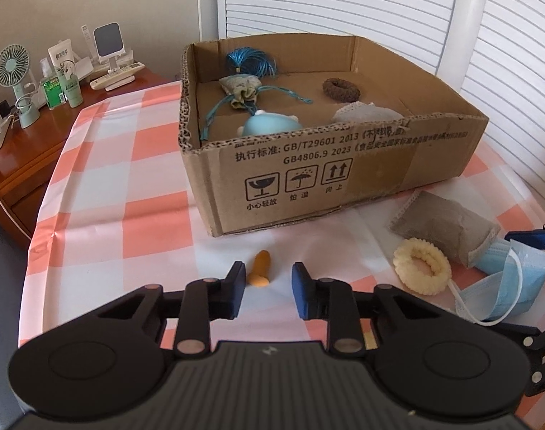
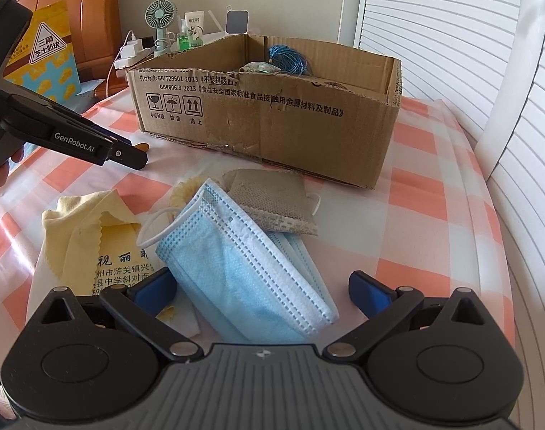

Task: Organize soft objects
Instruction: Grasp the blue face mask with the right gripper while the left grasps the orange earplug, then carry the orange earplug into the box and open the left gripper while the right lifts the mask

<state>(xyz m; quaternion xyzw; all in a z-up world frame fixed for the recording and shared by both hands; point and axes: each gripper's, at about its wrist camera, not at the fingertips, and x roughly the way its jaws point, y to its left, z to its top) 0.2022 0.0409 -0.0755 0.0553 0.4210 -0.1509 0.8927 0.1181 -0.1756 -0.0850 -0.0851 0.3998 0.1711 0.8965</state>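
My left gripper (image 1: 268,279) sits low over the checked cloth (image 1: 104,150), jaws partly apart around the small orange earplug (image 1: 260,270); one pad (image 1: 236,286) is beside it, not yet pressing. I should centre it and squeeze gently. The cardboard box (image 1: 344,179) waits just beyond. My right gripper (image 2: 263,286) hangs wide open over the blue masks (image 2: 243,268).

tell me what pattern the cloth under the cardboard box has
Pink-orange and white checks on the cloth, clearest in the left wrist view beside the cardboard box.
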